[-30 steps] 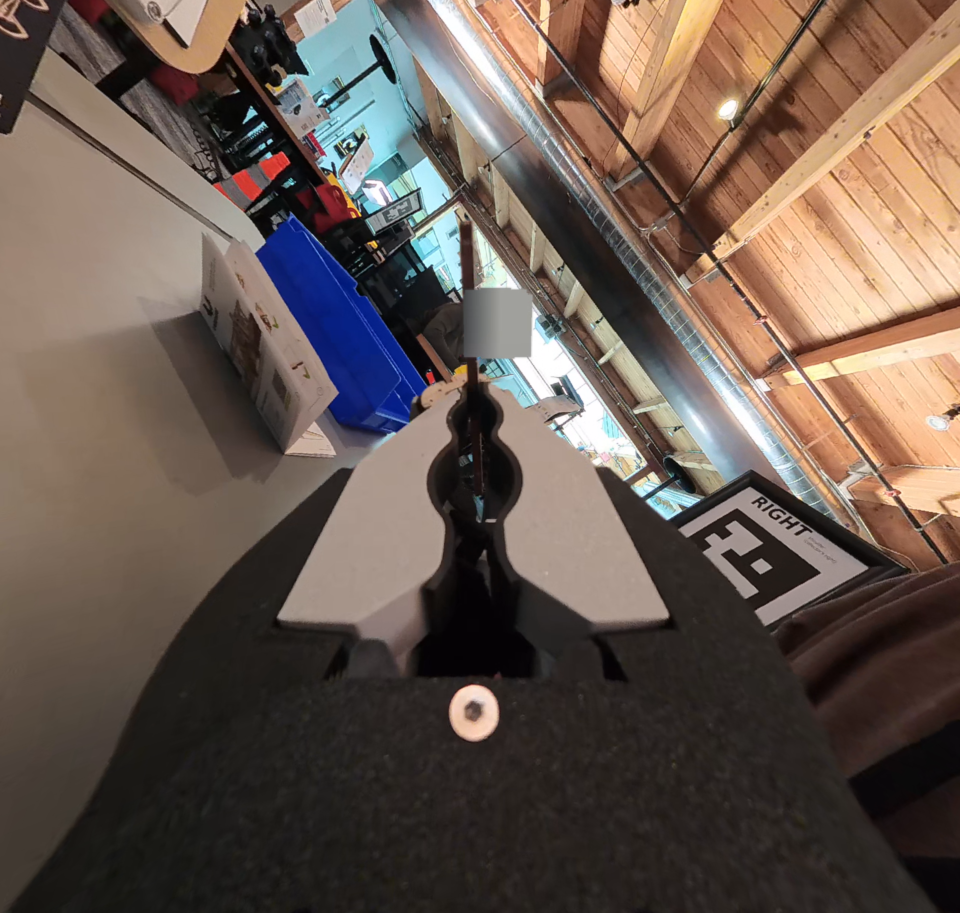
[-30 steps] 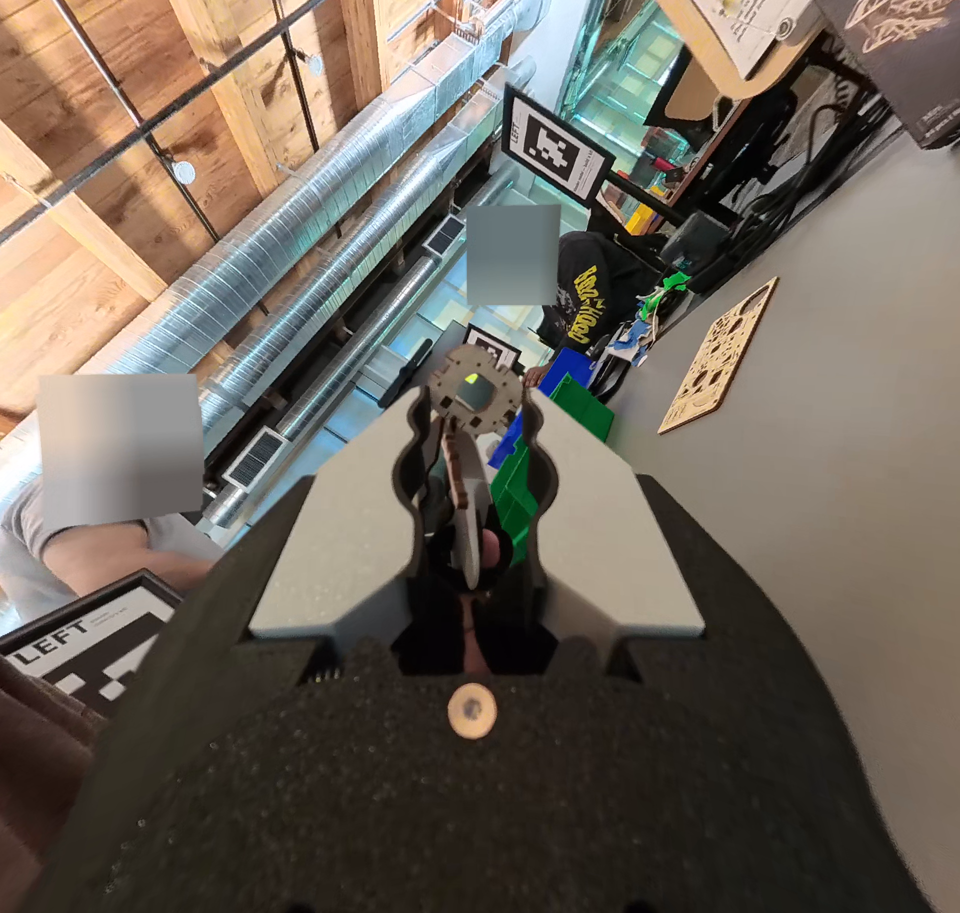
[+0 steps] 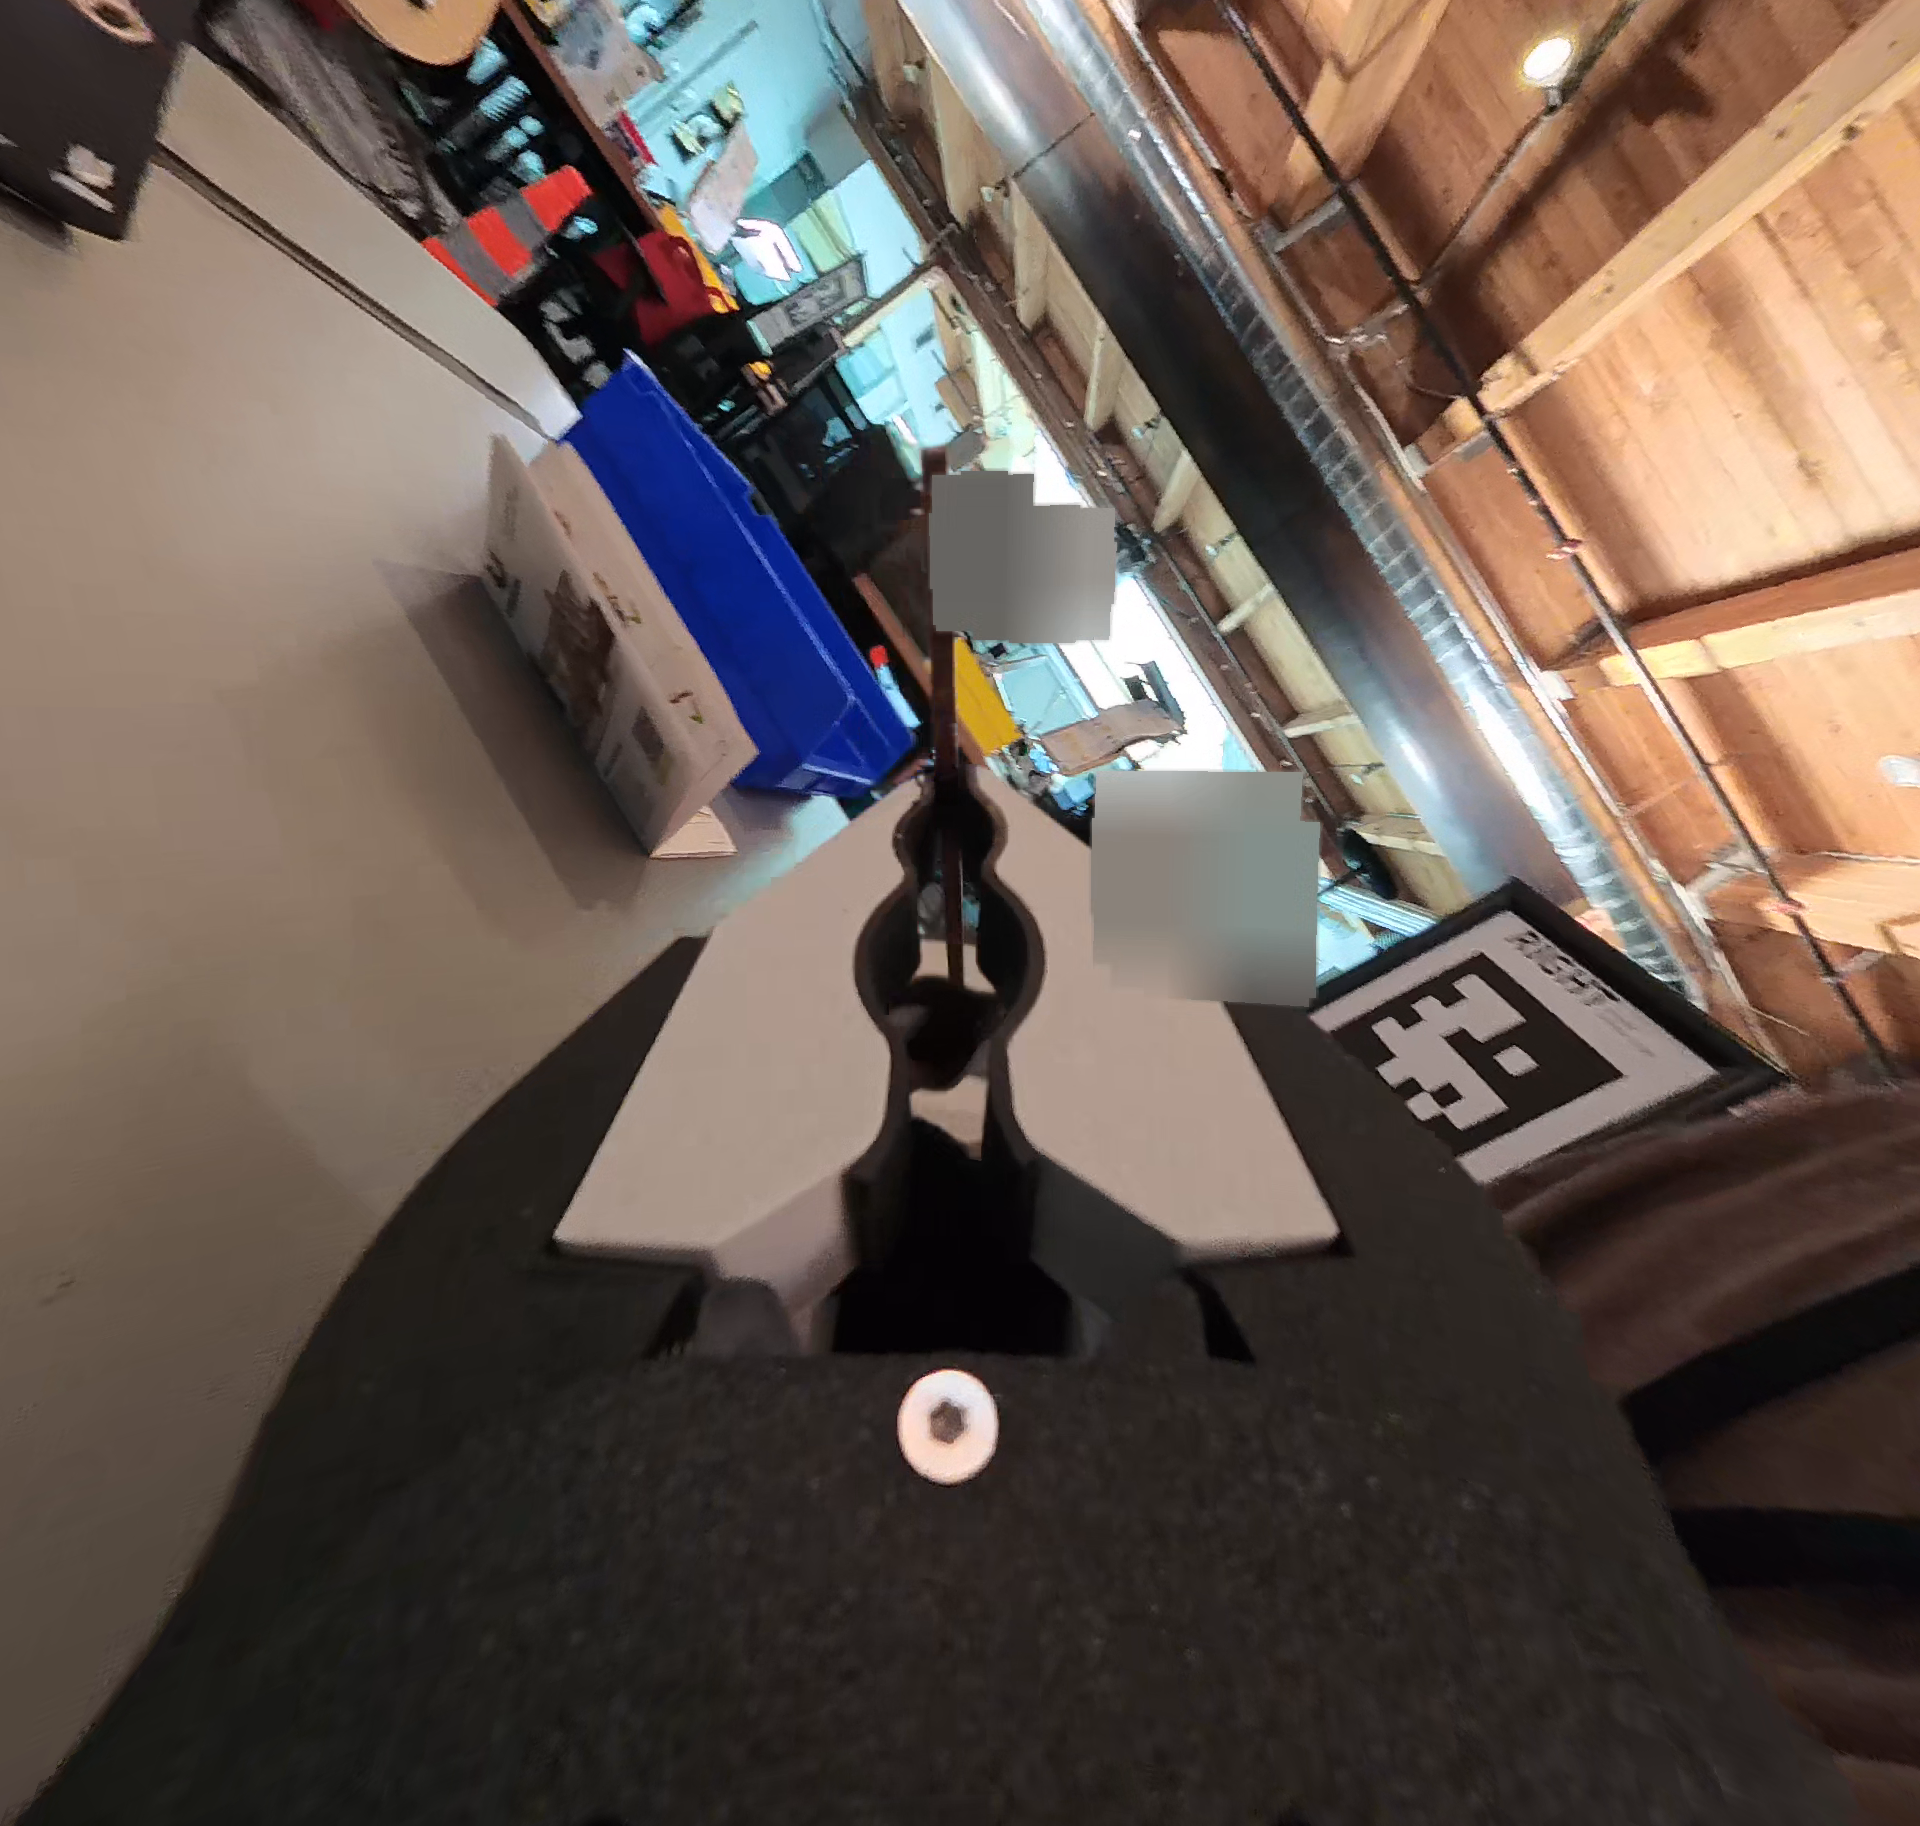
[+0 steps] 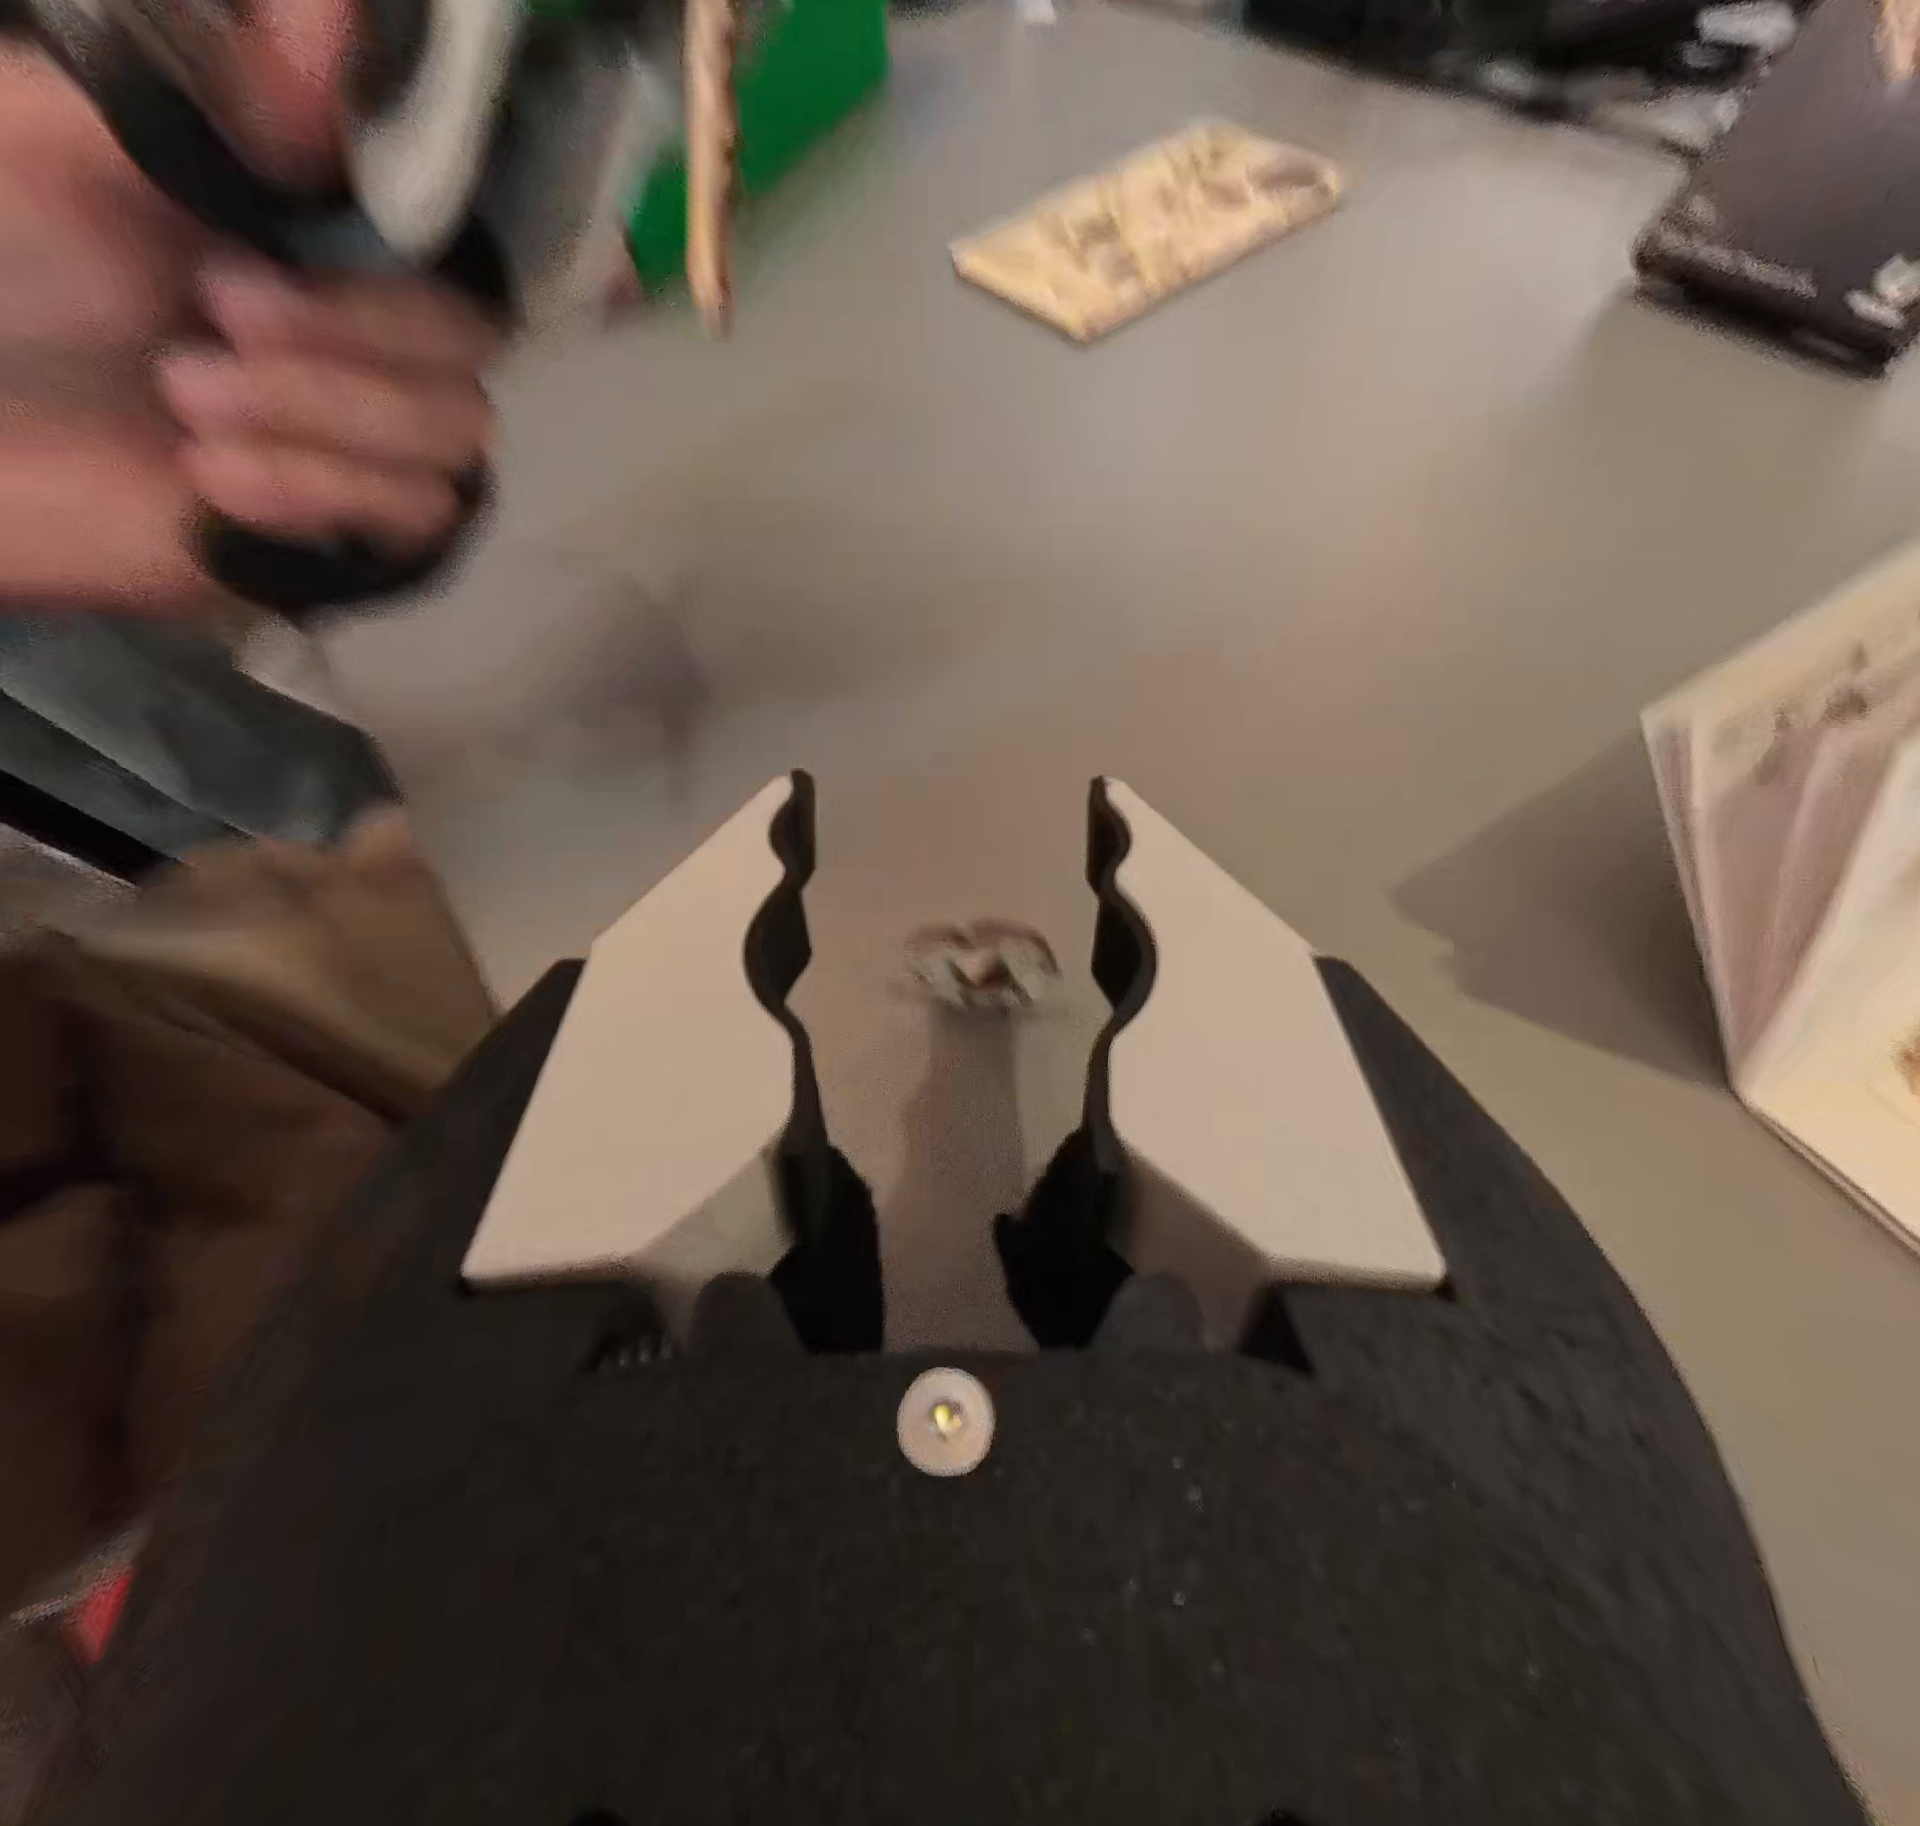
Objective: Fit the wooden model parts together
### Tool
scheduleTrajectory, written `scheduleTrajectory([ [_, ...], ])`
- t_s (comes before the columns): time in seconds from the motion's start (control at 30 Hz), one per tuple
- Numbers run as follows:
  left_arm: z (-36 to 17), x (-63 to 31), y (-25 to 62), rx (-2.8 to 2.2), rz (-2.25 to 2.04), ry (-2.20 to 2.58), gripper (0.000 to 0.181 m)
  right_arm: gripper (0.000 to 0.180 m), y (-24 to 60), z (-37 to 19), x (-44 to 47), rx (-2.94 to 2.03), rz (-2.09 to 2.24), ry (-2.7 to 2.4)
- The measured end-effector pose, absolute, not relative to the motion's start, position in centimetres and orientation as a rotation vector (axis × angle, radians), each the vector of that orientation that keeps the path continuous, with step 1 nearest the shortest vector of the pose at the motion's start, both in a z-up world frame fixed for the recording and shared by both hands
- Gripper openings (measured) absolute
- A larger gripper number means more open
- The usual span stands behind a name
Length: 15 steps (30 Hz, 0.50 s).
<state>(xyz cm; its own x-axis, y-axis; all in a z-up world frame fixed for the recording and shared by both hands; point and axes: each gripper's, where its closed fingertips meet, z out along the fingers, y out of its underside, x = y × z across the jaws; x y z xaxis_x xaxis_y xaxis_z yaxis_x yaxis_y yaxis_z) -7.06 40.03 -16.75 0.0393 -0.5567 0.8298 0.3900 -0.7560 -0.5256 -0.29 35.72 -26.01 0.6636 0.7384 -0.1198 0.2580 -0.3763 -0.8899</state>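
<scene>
My left gripper (image 3: 951, 802) is shut on a thin wooden sheet part (image 3: 943, 696) that I see edge-on, sticking out past the fingertips, raised above the grey table (image 3: 208, 789). My right gripper (image 4: 948, 789) is open and empty, low over the table (image 4: 1039, 550). A small round wooden part (image 4: 982, 961) lies on the table between its fingers, blurred. In the right wrist view, a hand (image 4: 208, 374) holds the left gripper (image 4: 416, 114) at upper left, with its wooden part (image 4: 710, 145) standing upright.
A flat wooden parts sheet (image 4: 1143, 218) lies farther back on the table. A white box (image 4: 1818, 893) stands at the right, also in the left wrist view (image 3: 613, 654) beside a blue bin (image 3: 748, 592). A black box (image 4: 1818, 218) and a green bin (image 4: 810, 62) stand at the back. Across from one pair of fingers to the other is roughly 12 centimetres.
My right gripper has swung down from pointing upward to the table and opened; the round wooden part it held now lies on the table. My left gripper still holds its thin part.
</scene>
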Motion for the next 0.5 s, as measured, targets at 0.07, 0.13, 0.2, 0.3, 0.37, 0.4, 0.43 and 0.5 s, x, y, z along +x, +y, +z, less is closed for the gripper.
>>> scheduleTrajectory([
  [0.07, -16.0, -6.2, 39.0, -1.611, -1.867, 0.233, 0.000, 0.049, 35.2, -21.7, -2.1, -1.832, 0.943, -0.712],
  [0.13, -15.6, -5.4, 38.2, -1.590, -1.890, 0.272, 0.000, 0.044, 34.7, -19.2, -3.4, -1.801, 1.226, -0.659],
  [0.2, -15.3, -4.7, 37.6, -1.580, -1.921, 0.299, 0.001, 0.033, 34.4, -18.0, -4.0, -1.763, 1.425, -0.624],
  [0.3, -15.4, -4.2, 37.1, -1.589, -1.927, 0.318, 0.000, 0.004, 34.6, -17.5, -4.0, -1.723, 1.516, -0.553],
  [0.37, -15.8, -3.9, 37.0, -1.616, -1.907, 0.343, 0.000, 0.003, 34.4, -18.2, -4.0, -1.772, 1.512, -0.552],
  [0.4, -15.9, -3.9, 36.9, -1.622, -1.904, 0.358, 0.000, 0.003, 34.3, -18.3, -3.9, -1.778, 1.515, -0.545],
  [0.43, -15.8, -3.8, 36.8, -1.623, -1.905, 0.366, 0.001, 0.003, 34.3, -18.3, -3.8, -1.777, 1.516, -0.535],
  [0.5, -15.7, -3.8, 36.9, -1.611, -1.911, 0.351, 0.000, 0.006, 34.1, -18.2, -3.7, -1.774, 1.544, -0.517],
])
